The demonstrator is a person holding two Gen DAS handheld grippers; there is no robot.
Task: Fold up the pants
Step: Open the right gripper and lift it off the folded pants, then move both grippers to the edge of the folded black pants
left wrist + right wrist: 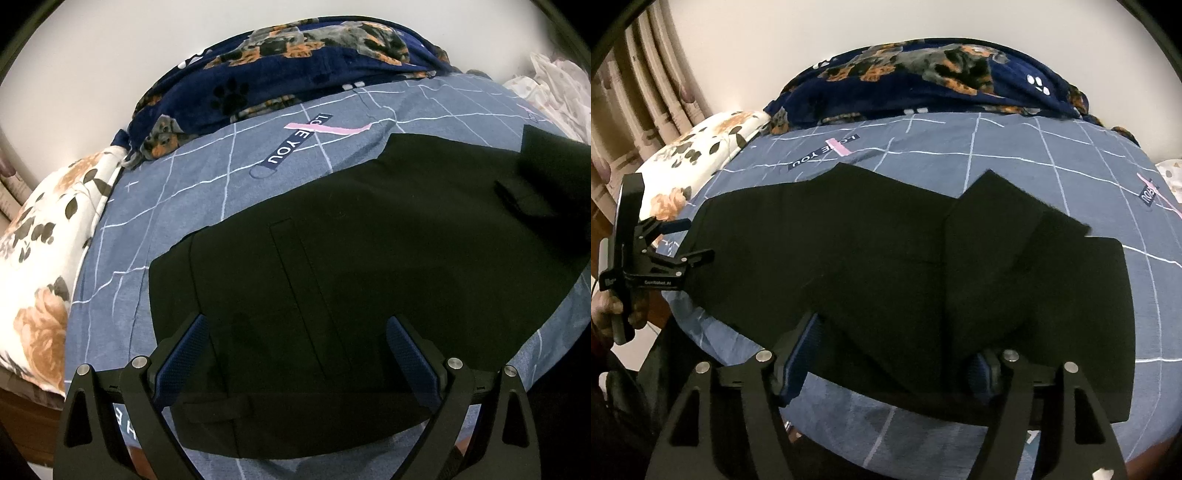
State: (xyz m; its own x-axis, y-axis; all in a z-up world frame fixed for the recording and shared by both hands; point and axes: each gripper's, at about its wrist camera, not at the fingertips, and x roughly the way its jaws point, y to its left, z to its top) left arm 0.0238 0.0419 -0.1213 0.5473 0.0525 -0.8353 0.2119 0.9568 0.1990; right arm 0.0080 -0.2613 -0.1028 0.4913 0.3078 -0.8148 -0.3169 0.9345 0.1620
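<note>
The black pants point(332, 236) lie spread across the bed point(192, 192), on its blue checked sheet, waistband toward my left side and the legs running off toward three o'clock in the left wrist view; in the right wrist view the leg ends point(1052, 266) look already doubled back in overlapping layers, though the black cloth hides exactly how many. My left claw point(295, 354) stands wide above the waistband end, both blue pads point(184, 354) clear of the fabric as far as I can tell; my right claw point(892, 362) is wide too, hovering over the near edge of the pants at six o'clock, one pad partly hidden behind the cloth, so I cannot say whether it touches.

I judge the step in hand to be gripping the near edge at two places to carry the next fold over; to do it well I should bring each claw down so one finger slides under all the layers and the other lands on top, pinching the whole stack and not just the upper ply; the two grips should sit on the same edge line, well apart, so the cloth lifts level; then both travel together toward twelve o'clock, keeping clear of the dog-print blanket point(923, 85) heaped at the far side.
</note>
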